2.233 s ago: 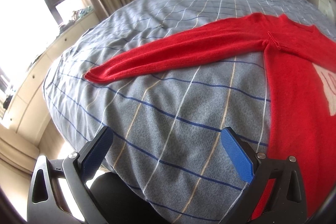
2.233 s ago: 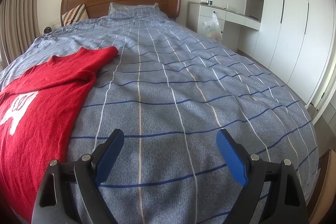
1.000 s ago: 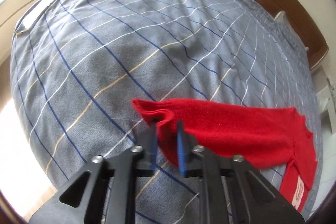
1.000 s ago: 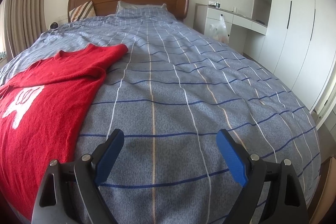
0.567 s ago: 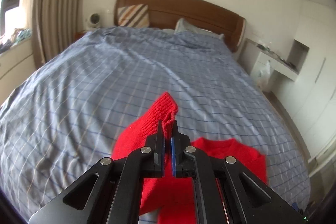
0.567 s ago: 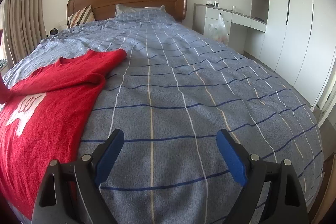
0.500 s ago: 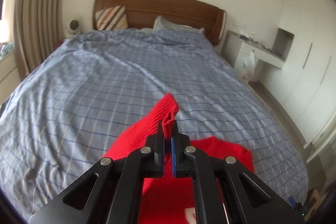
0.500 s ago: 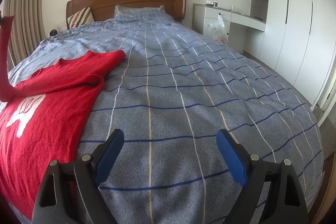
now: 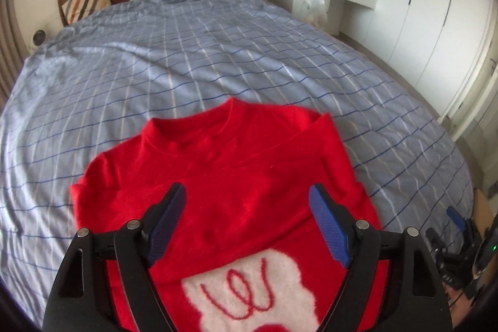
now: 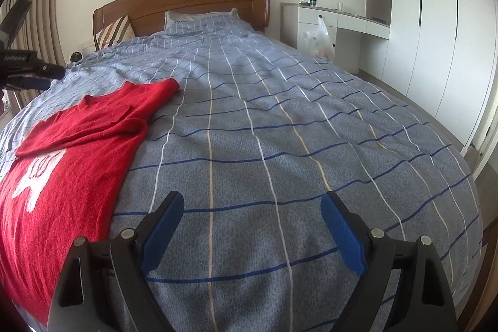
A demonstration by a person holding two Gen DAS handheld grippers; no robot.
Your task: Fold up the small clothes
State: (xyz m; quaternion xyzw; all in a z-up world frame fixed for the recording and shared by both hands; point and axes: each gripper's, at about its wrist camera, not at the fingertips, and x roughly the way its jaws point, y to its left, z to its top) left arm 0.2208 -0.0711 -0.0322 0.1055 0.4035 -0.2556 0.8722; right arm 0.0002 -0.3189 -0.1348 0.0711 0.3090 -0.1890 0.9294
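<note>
The red sweater (image 9: 249, 192) lies face up on the bed (image 9: 218, 52), near its left edge and foot, with both sleeves folded across the chest — one crossing from each shoulder. The left tool (image 9: 249, 223) hovers over the chest, jaws wide, holding nothing. The right tool (image 10: 252, 232) hangs well apart over bare checked cover, jaws also wide and empty.

The sleeves look loosely laid (the knit is soft and likely slides on itself), so the main risk is that any grab at the hem or side drags the body and pulls them out of place. A pinch taking only the top layer would lift a sleeve rather than the body, leaving the fold lopsided. The duvet may also bunch under a low pass.
</note>
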